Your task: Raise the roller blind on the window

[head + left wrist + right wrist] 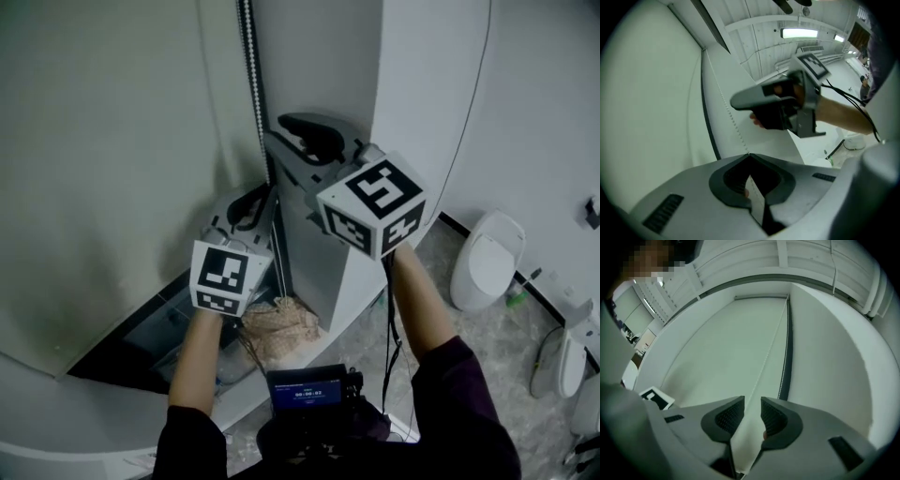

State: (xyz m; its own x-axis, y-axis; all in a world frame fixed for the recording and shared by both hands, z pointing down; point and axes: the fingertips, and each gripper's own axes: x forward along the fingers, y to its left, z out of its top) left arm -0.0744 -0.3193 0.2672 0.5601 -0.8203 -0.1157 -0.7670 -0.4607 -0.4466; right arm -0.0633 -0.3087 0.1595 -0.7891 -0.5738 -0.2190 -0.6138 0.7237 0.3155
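The pale roller blind (112,169) hangs down over the window at the left. Its white bead chain (251,66) runs along the blind's right edge. My left gripper (261,195) is the lower one and is shut on the bead chain (729,112), which enters its closed tips (749,154). My right gripper (286,127) is higher up on the same chain. In the right gripper view its jaws (752,411) stand open, with the chain (765,364) running up through the gap, and the pads do not press on it.
A white wall column (422,84) stands just right of the chain. A dark window frame (141,347) runs along the bottom left. A beige mesh cloth (281,323) lies below the grippers. White floor units (487,258) stand at the right, and a cable hangs by my right arm.
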